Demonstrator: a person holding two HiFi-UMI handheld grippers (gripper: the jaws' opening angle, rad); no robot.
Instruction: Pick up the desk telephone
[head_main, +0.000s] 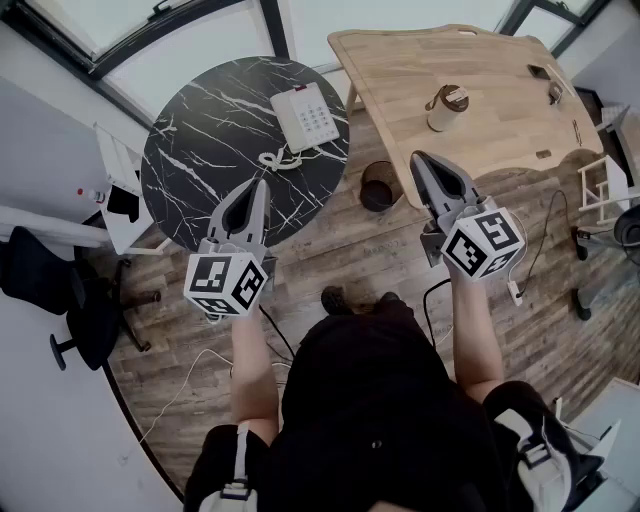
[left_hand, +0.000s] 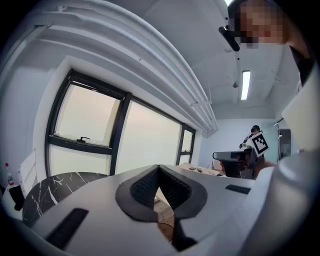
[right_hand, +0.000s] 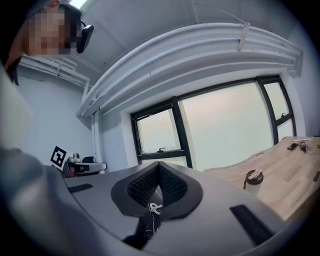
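Note:
The white desk telephone (head_main: 305, 117) lies on the far right part of a round black marble table (head_main: 200, 130), and its coiled cord (head_main: 278, 160) curls just in front of it. My left gripper (head_main: 261, 185) hovers over the table's near edge with its jaws shut and empty, a short way short of the cord. My right gripper (head_main: 419, 158) is shut and empty too, held over the floor by the wooden table (head_main: 480, 70), to the right of the phone. In the left gripper view the closed pads (left_hand: 150, 185) meet above the marble table (left_hand: 55, 185). The right gripper view shows the pads (right_hand: 167, 186) together.
A lidded paper cup (head_main: 447, 107) (right_hand: 253, 181) stands on the wooden table. A dark round bin (head_main: 377, 185) sits on the floor between the two tables. A black office chair (head_main: 60, 290) and a white shelf (head_main: 120, 195) are at the left. Cables cross the wood floor.

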